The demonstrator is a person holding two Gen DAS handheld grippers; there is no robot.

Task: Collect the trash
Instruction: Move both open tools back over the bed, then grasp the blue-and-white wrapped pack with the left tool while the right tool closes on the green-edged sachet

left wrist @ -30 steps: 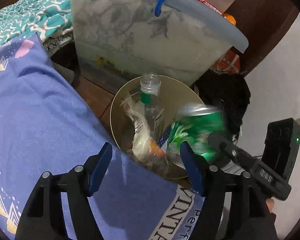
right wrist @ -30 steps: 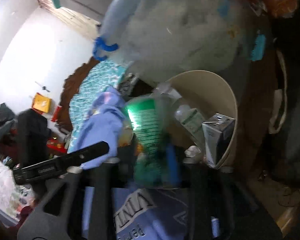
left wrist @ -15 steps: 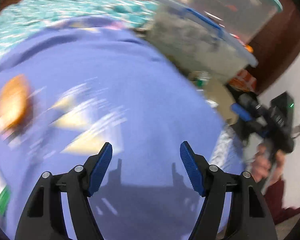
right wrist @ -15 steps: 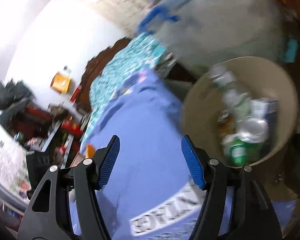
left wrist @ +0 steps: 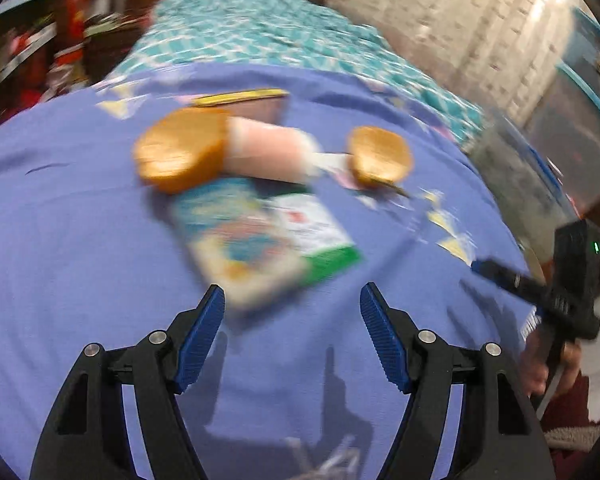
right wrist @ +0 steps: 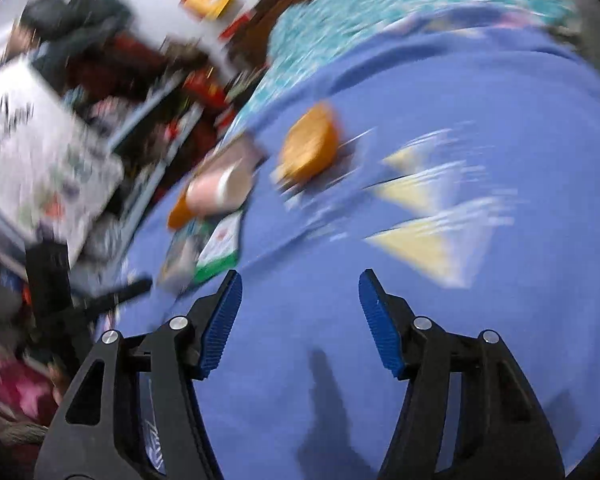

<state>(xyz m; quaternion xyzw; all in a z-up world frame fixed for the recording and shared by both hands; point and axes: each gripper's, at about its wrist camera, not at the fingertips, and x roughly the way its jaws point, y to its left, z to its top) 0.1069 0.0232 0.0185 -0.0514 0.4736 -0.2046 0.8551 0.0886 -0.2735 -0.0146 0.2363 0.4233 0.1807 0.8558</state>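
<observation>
Both grippers hang over a purple-blue blanket [left wrist: 80, 240] spread on a bed, and both views are smeared by motion. The left gripper [left wrist: 292, 332] has its blue pads spread apart with nothing between them, only bare blanket below. The right gripper [right wrist: 300, 316] is also parted and empty; its jaws have just been closing a little, with nothing caught between them. The trash lies in a loose cluster on the blanket ahead of the left gripper: a flat carton [left wrist: 260, 240] with a colourful front and a green and white side, just beyond the fingertips; a pink bottle [left wrist: 268, 152] lying on its side behind it, touching an orange peel piece [left wrist: 180, 152]; and a second orange piece [left wrist: 380, 156] a little apart to the right. A thin yellow-edged packet [left wrist: 244, 98] lies farther back. In the right wrist view the same cluster sits up and to the left of the fingers. A teal patterned cloth [left wrist: 260, 36] covers the far part of the bed.
</observation>
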